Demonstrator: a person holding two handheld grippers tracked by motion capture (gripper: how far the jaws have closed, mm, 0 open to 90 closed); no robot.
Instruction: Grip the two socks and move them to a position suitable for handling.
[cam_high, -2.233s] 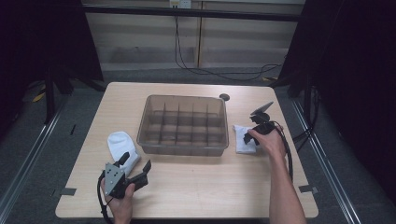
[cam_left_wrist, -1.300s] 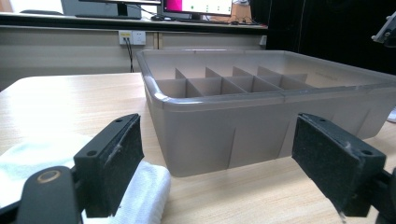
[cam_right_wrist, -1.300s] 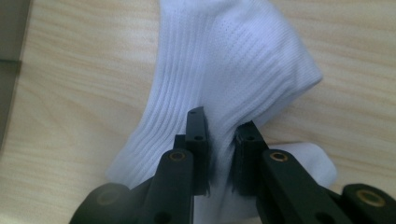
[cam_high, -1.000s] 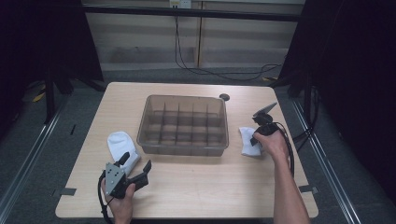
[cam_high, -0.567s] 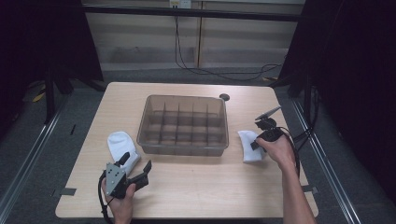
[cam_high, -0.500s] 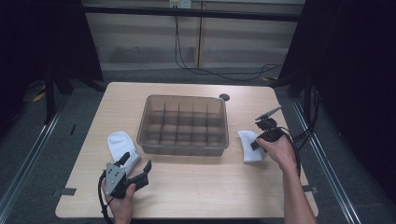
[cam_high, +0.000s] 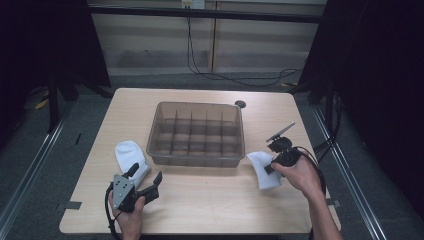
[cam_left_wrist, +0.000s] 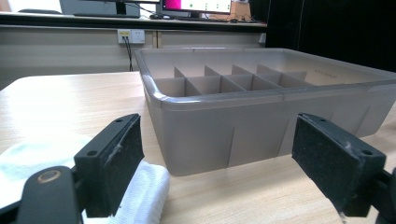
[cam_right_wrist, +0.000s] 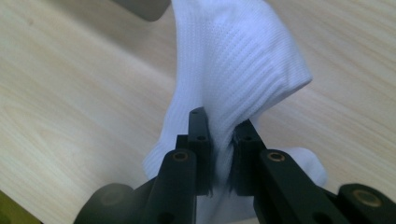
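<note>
We pinch the white sock (cam_right_wrist: 233, 60) in our right gripper (cam_right_wrist: 220, 140), jaws nearly together with a fold of the knit clamped between the pads, so the cloth bunches at the bite and the rest hangs off it toward the table (cam_high: 210, 200); in the high view this sock (cam_high: 263, 169) sits at the table's right side, just off the front right corner of the grey bin (cam_high: 197, 134), part of it seemingly lifted, the low end near or on the wood, cannot tell which. Grip looks taken on a fold, probably so we can carry it without the whole sock dragging. Our left gripper (cam_high: 146, 181) rests low near the front left of the table, jaws standing wide with nothing between them, pointed at the bin's near wall; it looks parked and ready for the second sock (cam_high: 131, 156), which lies flat just left of the bin and right by the gripper's left pad in the left gripper view (cam_left_wrist: 140, 196). The bin (cam_left_wrist: 261, 102) is translucent grey, split by dividers into rows of small compartments; every compartment we can see is bare, no sock in any. We judge the work is sorting socks into those cells, right sock likely first, none placed so far. Far compartments partly hidden by walls
</note>
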